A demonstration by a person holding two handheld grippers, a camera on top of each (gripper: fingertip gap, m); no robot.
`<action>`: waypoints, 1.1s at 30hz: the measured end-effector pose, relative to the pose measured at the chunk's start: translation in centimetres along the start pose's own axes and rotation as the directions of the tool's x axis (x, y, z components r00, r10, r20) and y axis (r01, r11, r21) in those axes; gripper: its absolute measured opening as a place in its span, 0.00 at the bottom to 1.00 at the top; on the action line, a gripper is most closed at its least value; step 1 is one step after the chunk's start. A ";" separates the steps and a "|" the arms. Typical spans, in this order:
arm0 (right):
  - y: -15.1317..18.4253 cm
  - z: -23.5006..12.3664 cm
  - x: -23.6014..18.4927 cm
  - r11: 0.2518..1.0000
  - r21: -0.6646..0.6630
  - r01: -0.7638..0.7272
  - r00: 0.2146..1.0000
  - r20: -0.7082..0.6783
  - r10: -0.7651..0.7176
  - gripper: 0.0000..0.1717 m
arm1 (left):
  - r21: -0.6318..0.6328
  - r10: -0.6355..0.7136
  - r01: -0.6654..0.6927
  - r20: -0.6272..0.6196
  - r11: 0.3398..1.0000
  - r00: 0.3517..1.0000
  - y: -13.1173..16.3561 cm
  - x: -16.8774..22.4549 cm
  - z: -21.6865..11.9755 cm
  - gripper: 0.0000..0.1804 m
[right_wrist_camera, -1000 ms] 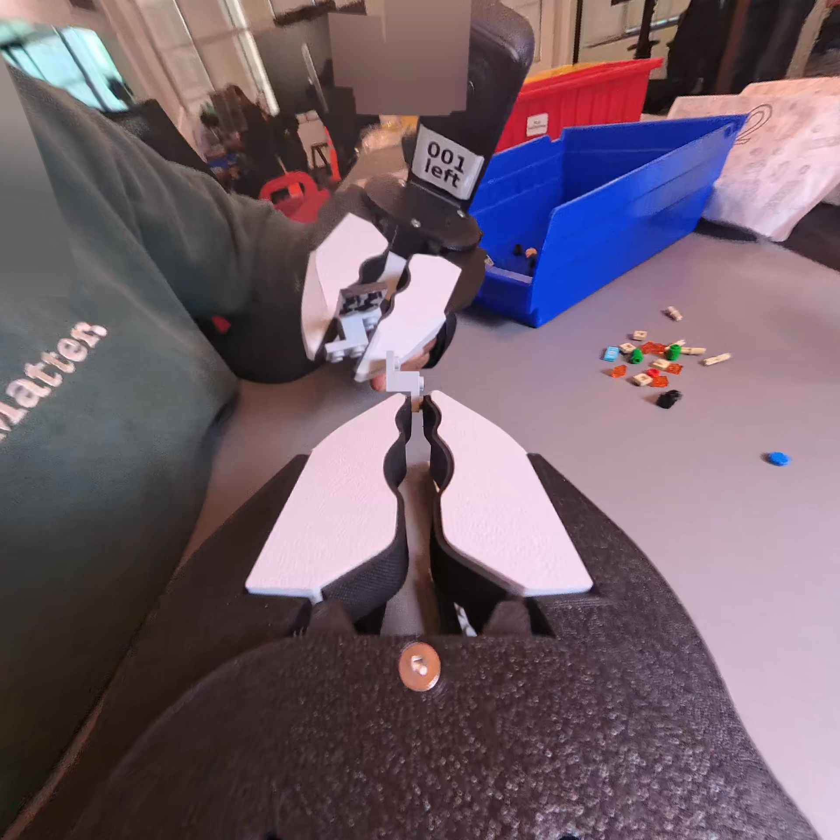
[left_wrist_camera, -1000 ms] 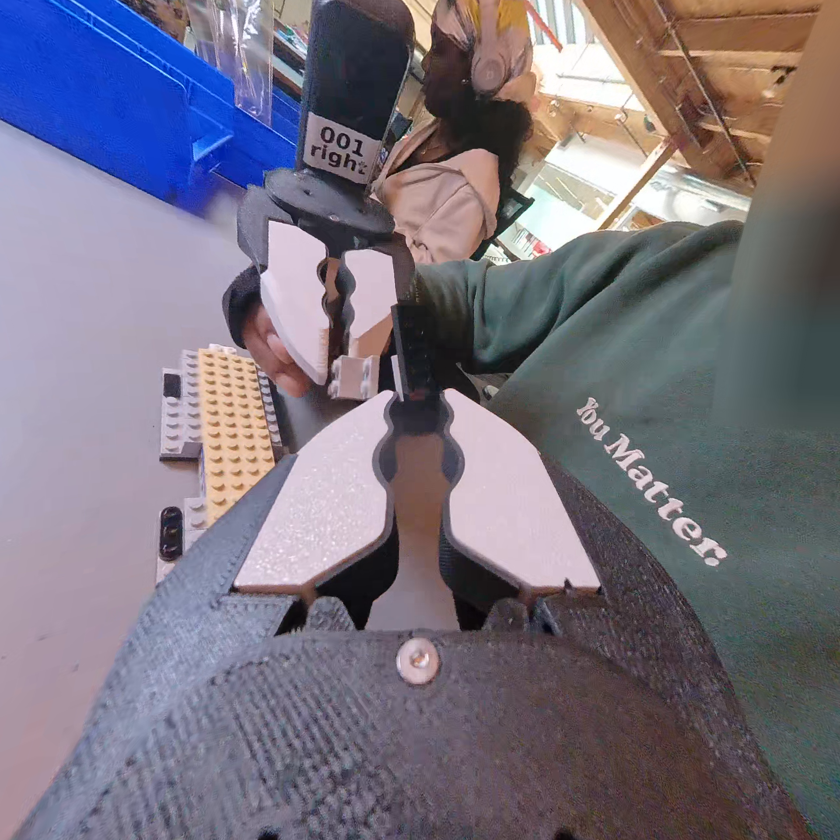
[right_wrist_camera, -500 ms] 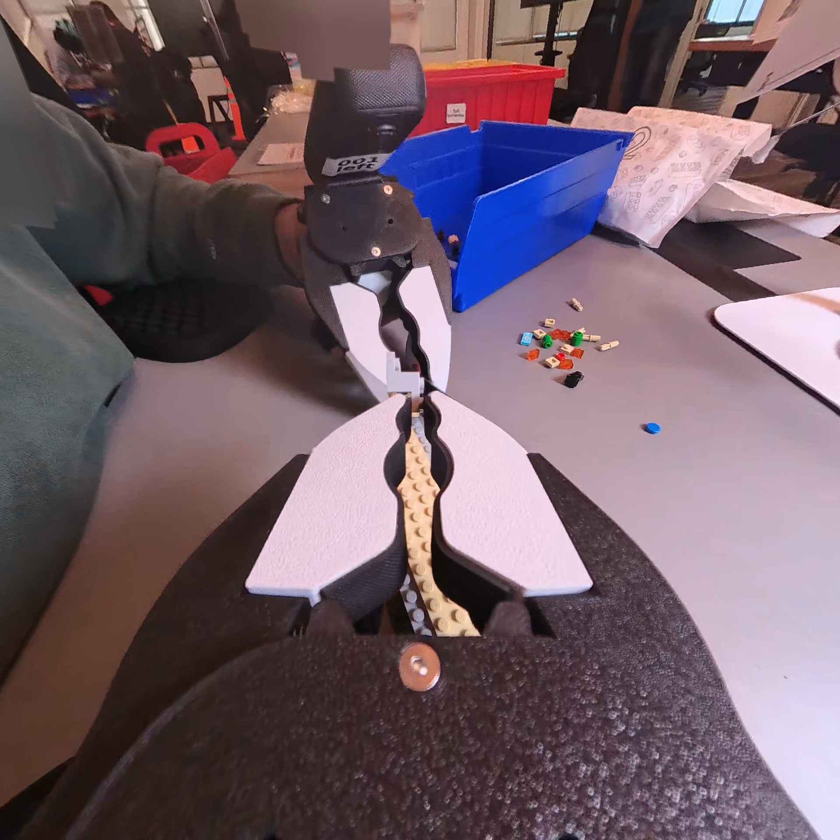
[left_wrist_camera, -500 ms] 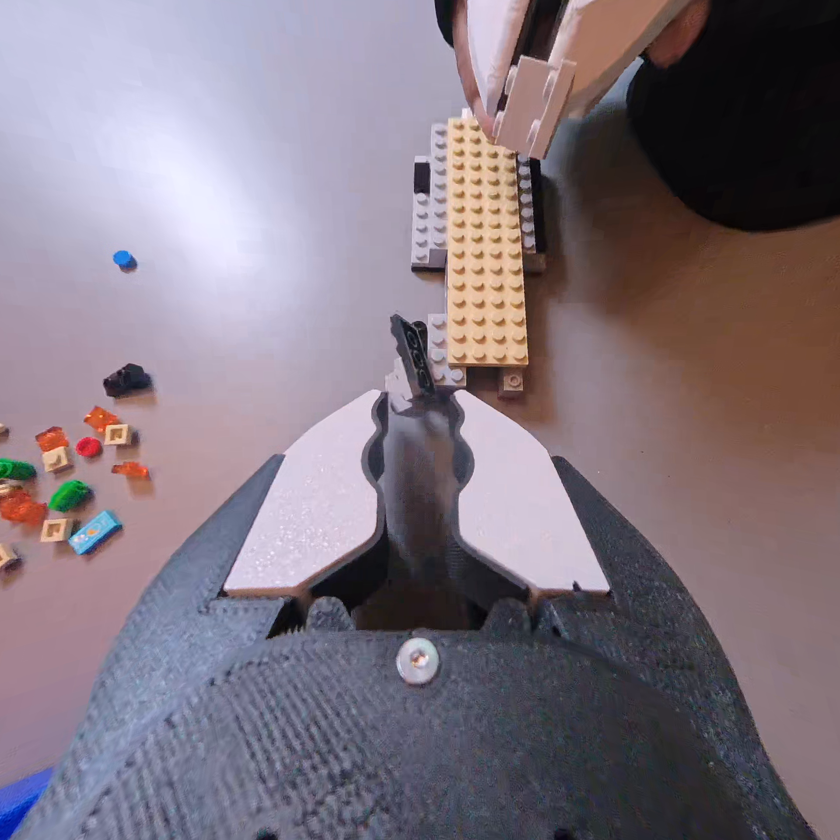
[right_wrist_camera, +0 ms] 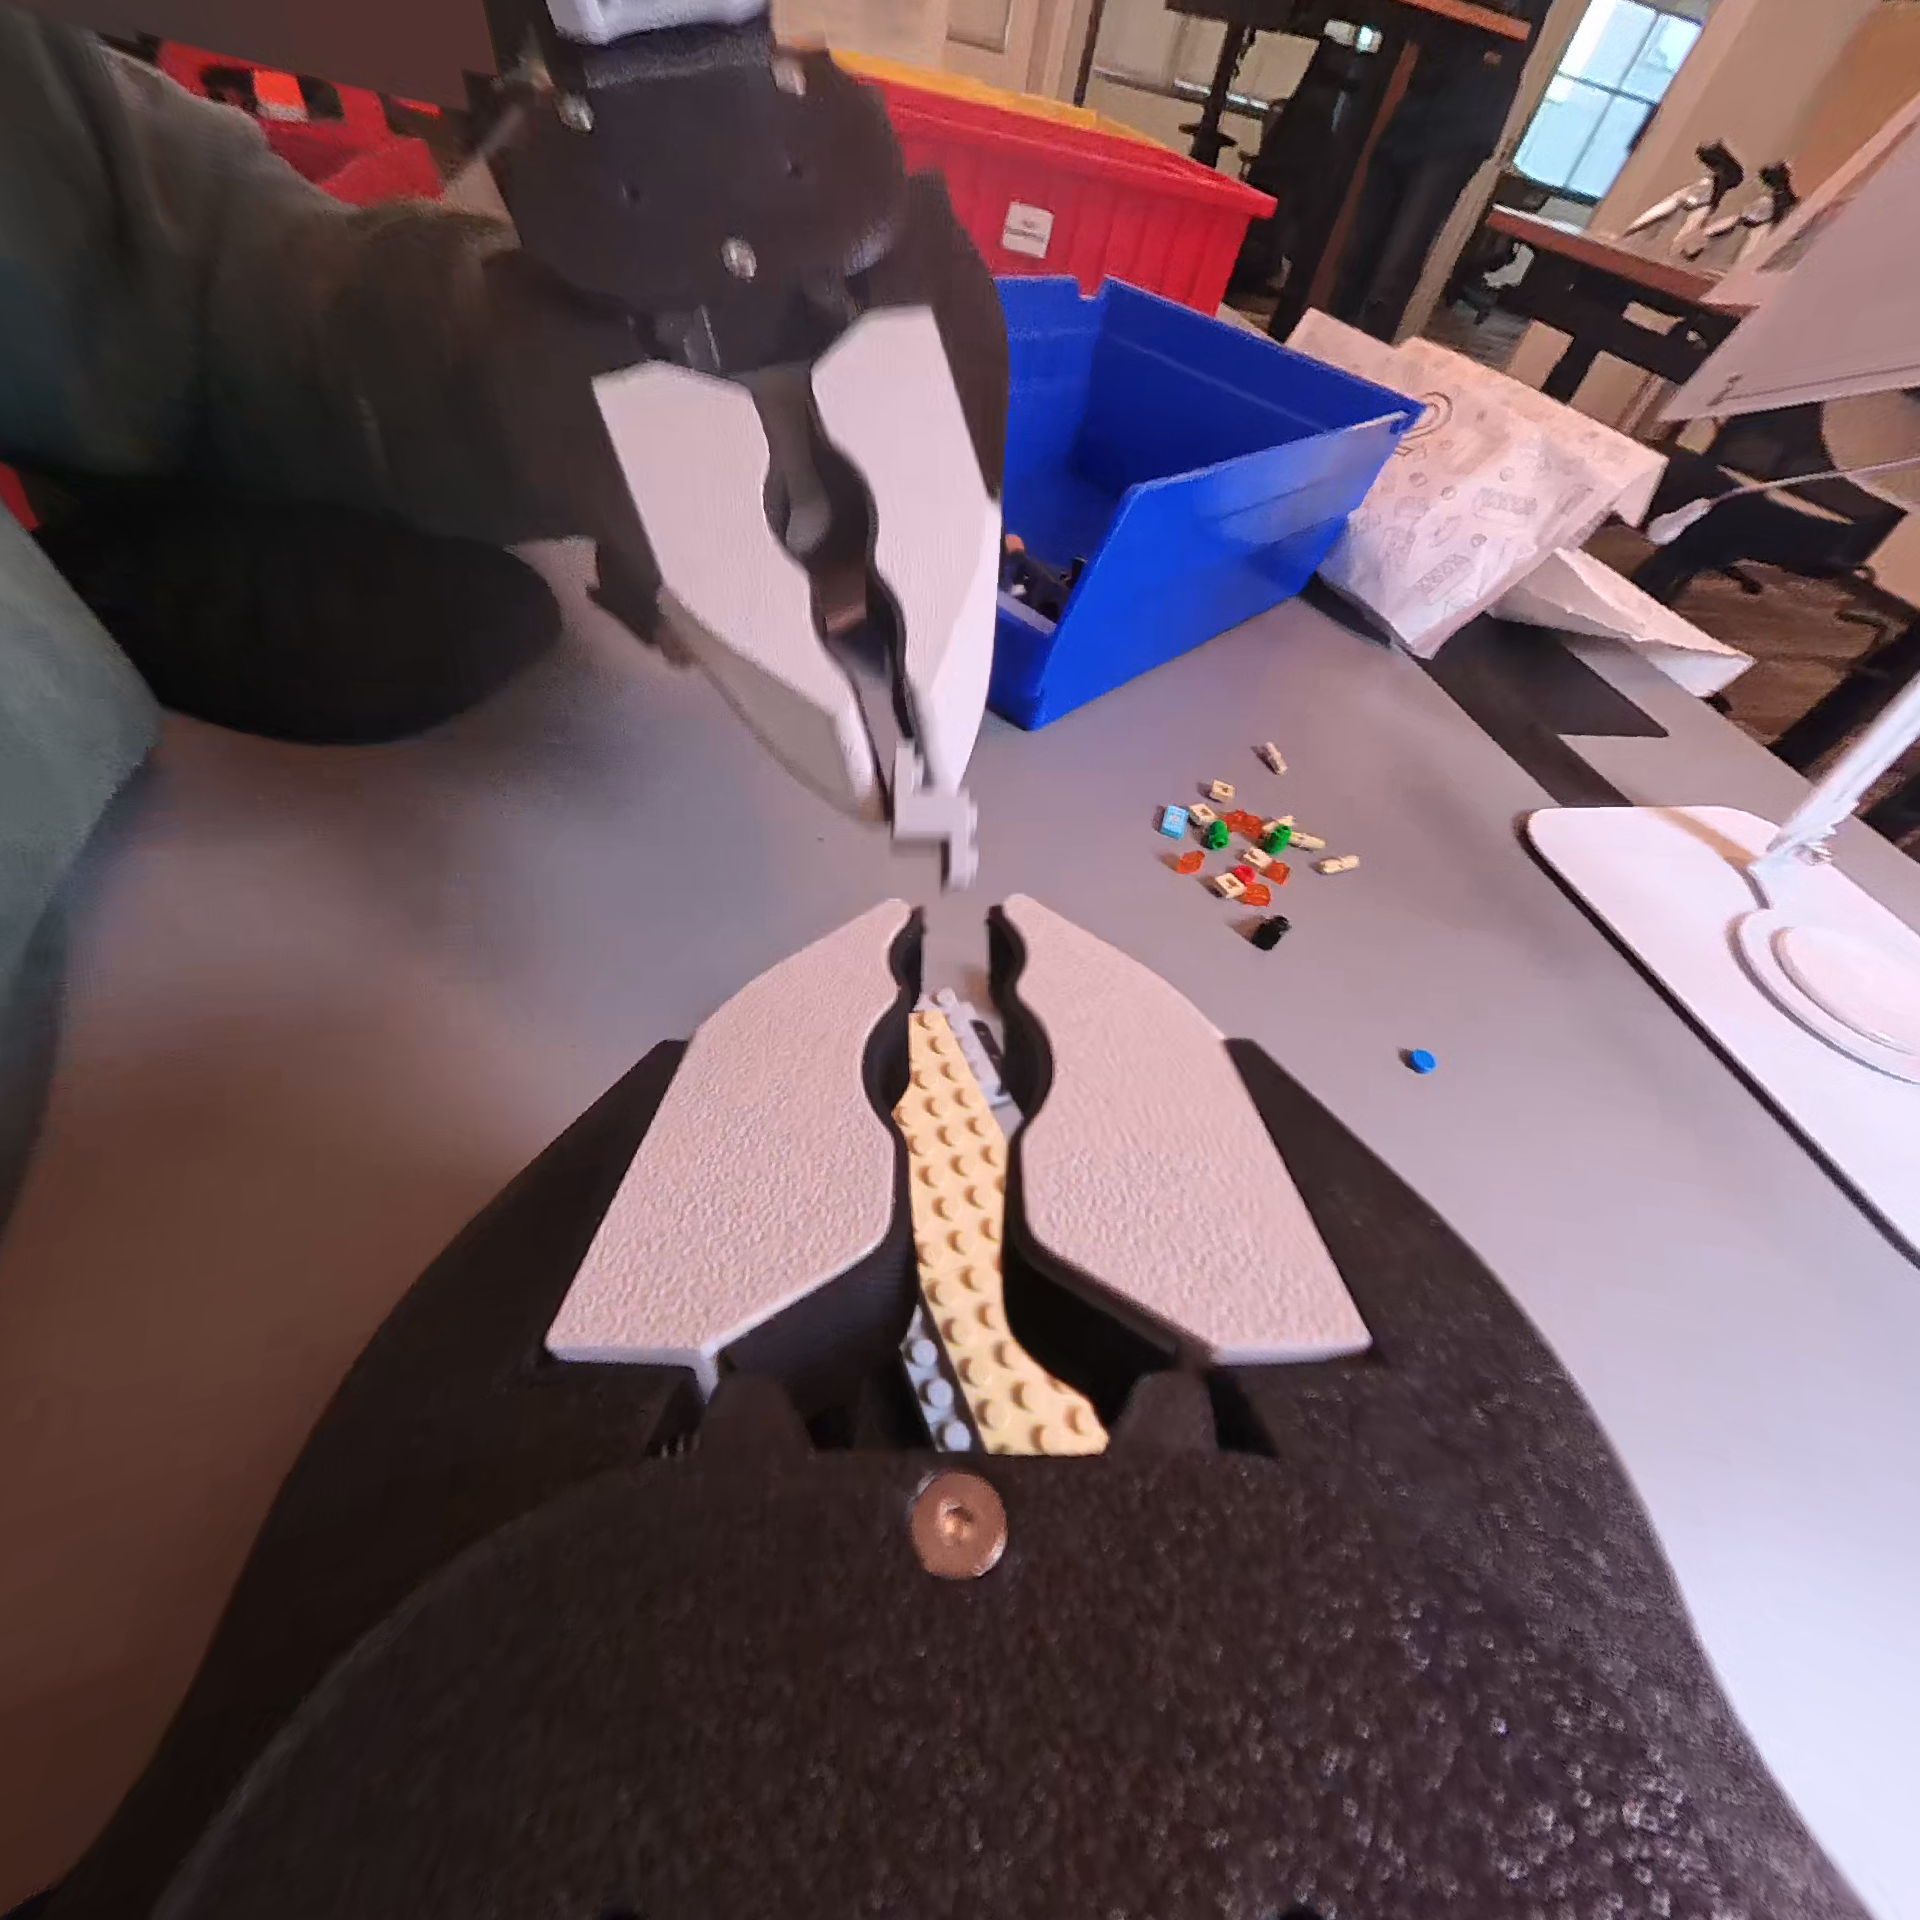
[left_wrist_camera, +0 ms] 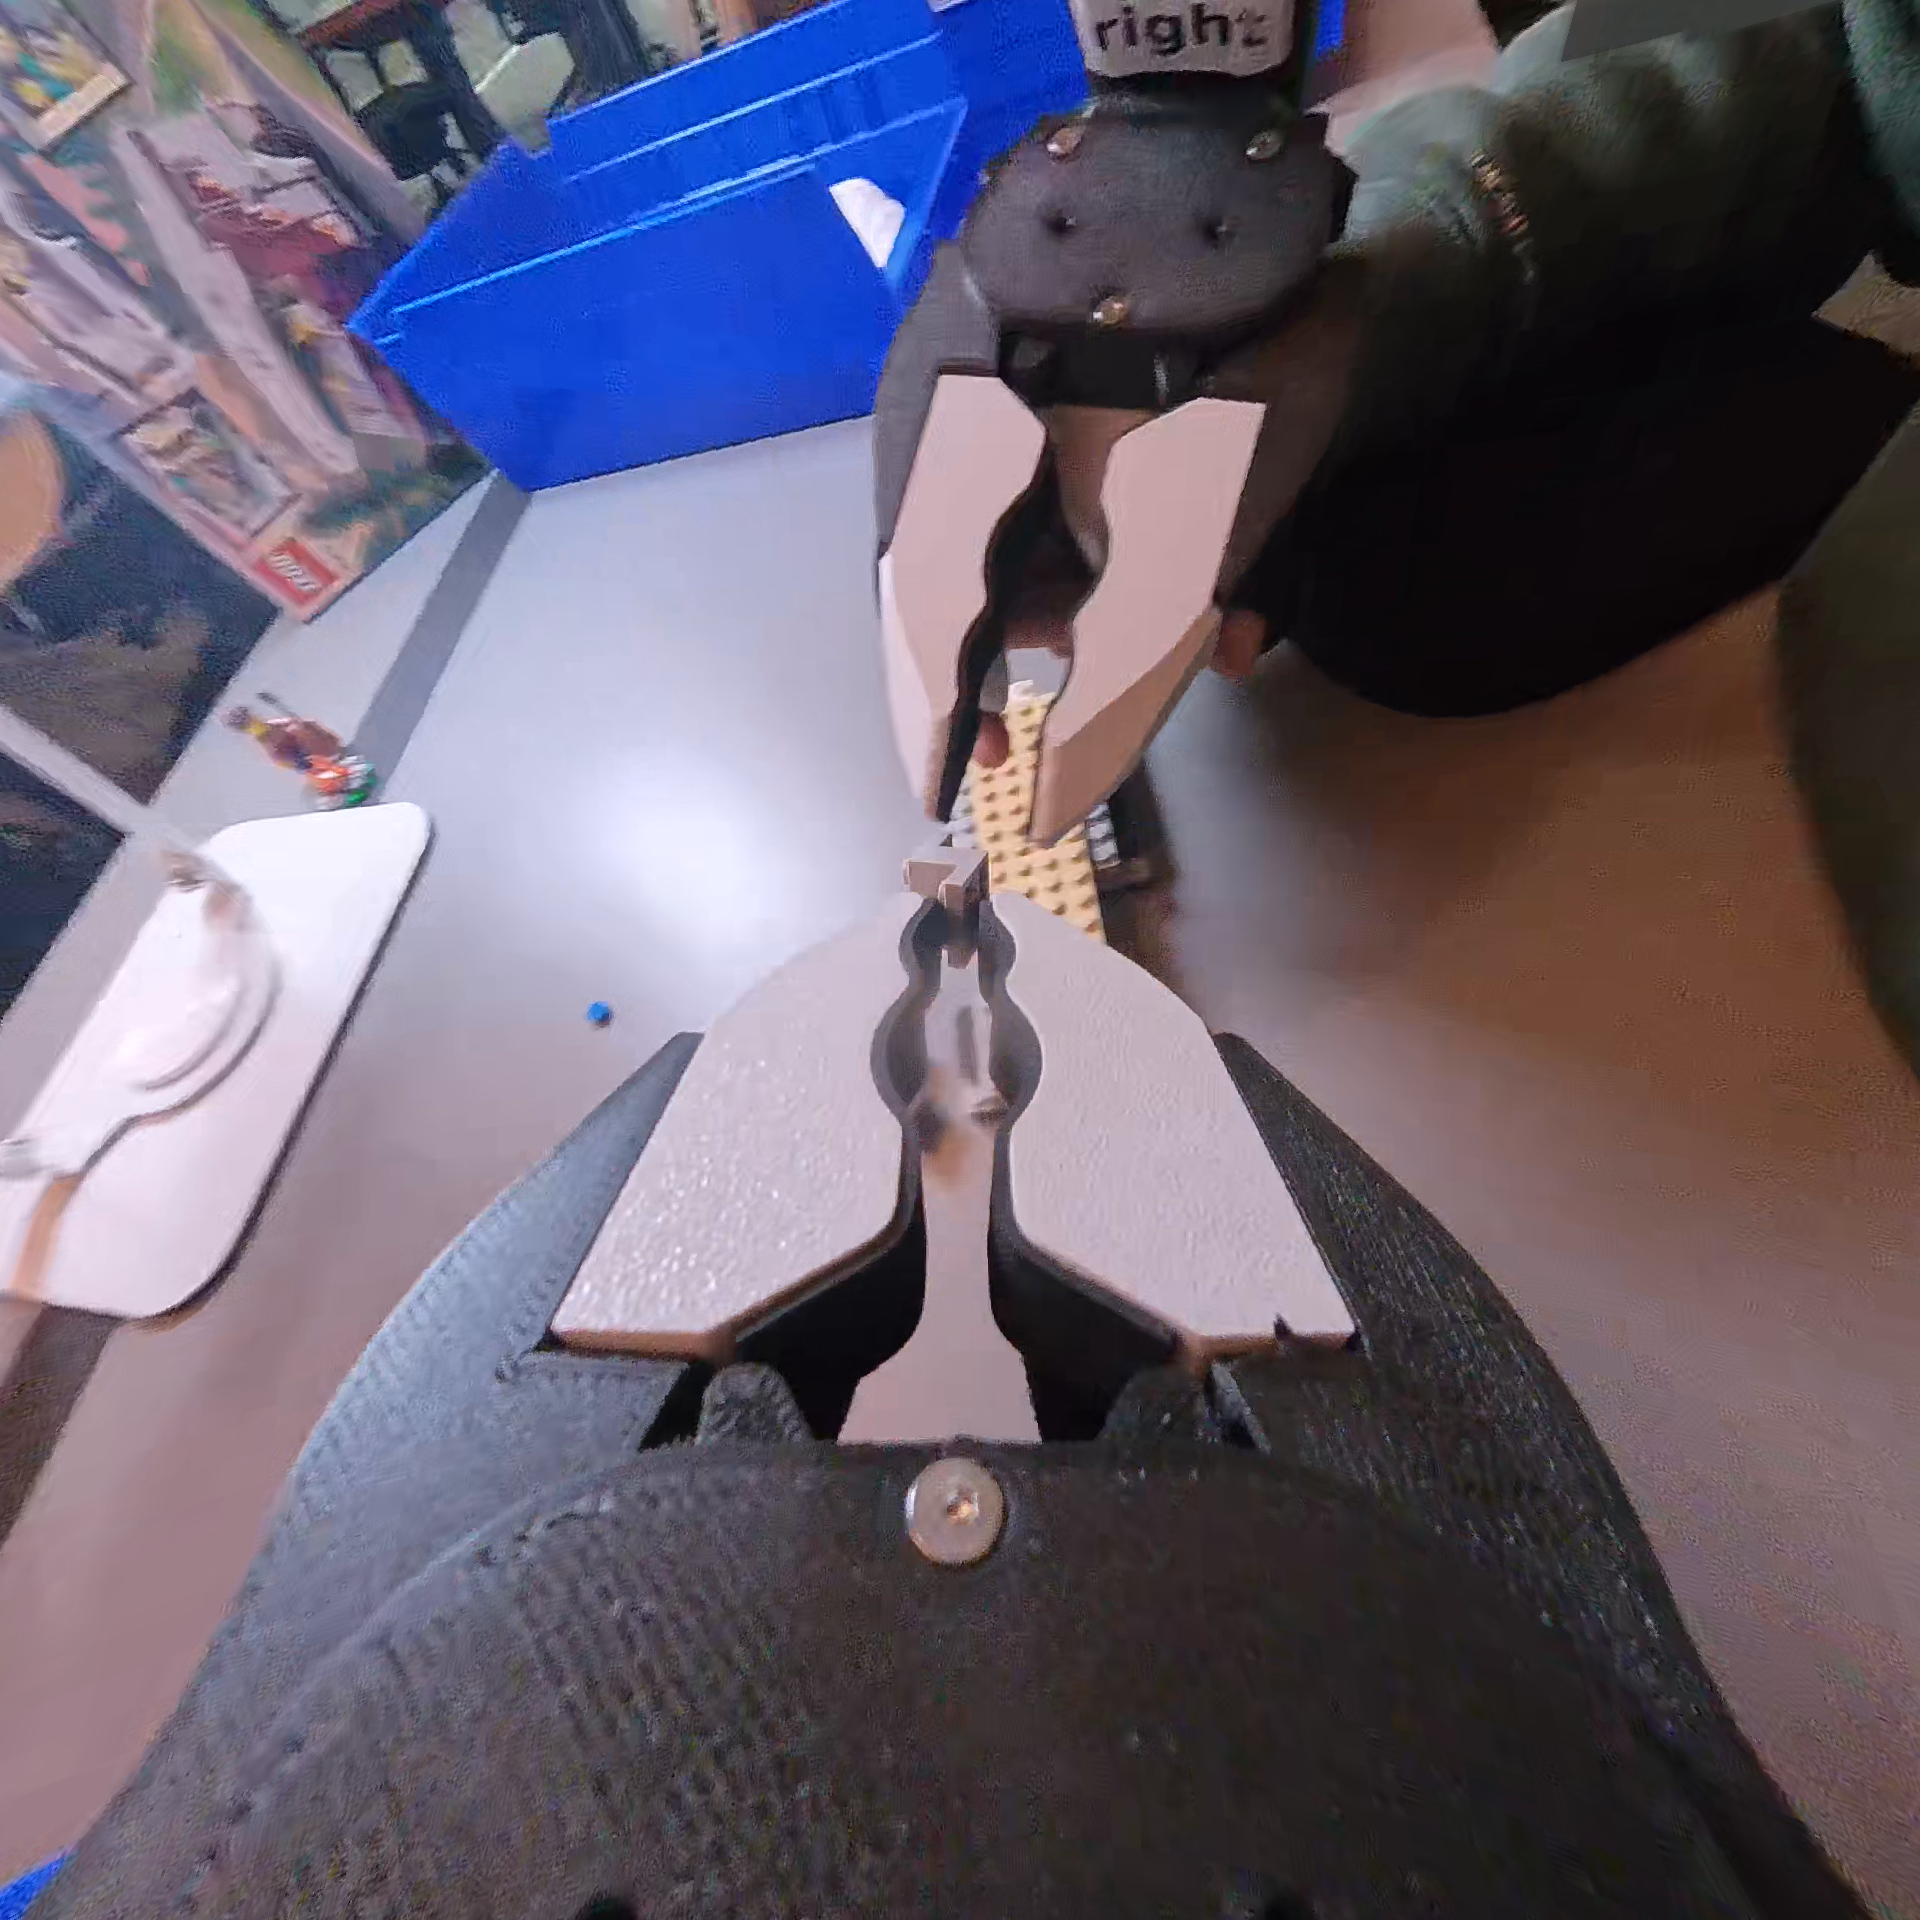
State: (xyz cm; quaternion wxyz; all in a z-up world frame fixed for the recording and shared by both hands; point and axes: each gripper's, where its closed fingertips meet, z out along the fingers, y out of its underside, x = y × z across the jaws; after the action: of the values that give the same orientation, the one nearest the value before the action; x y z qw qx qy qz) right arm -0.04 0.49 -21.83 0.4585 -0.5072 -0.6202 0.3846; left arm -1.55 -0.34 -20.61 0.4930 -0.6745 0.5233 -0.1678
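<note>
Left tool [left_wrist_camera: 951, 920] pinches a small, light, rigid grey bracket brick [left_wrist_camera: 943, 871]; right tool [right_wrist_camera: 953, 914] released above tan plate [right_wrist_camera: 961, 1195].

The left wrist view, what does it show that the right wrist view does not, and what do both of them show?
Only the left wrist view shows the colourful printed box at the table's far left edge.

Only the right wrist view shows the red plastic bin and the white patterned paper bags.

Both show the left gripper pinching a small grey brick piece, the right gripper open above the tan studded plate, the blue plastic bin, the small blue round stud and the white lamp base.
</note>
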 end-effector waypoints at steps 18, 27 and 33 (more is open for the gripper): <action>7.5 5.8 3.5 0.808 -0.589 0.019 0.988 0.135 0.076 0.04 | -0.577 -0.054 0.247 0.331 0.778 0.942 11.6 -9.3 -14.0 0.26; 1.7 4.8 2.1 0.921 -0.344 -0.184 0.949 0.183 0.258 0.03 | -0.123 0.148 -0.135 0.110 0.983 0.983 1.2 -3.0 -3.6 0.14; 1.1 4.8 0.6 0.927 -0.343 -0.150 0.949 0.213 0.232 0.03 | -0.200 0.254 -0.246 0.014 0.948 0.967 2.9 -0.6 0.0 0.05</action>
State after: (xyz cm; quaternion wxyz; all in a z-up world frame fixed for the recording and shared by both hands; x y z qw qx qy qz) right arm -4.40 1.24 -24.16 0.2479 -0.5812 -0.6744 0.3819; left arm -3.34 0.30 -22.90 0.4514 -0.6514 0.6086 -0.0380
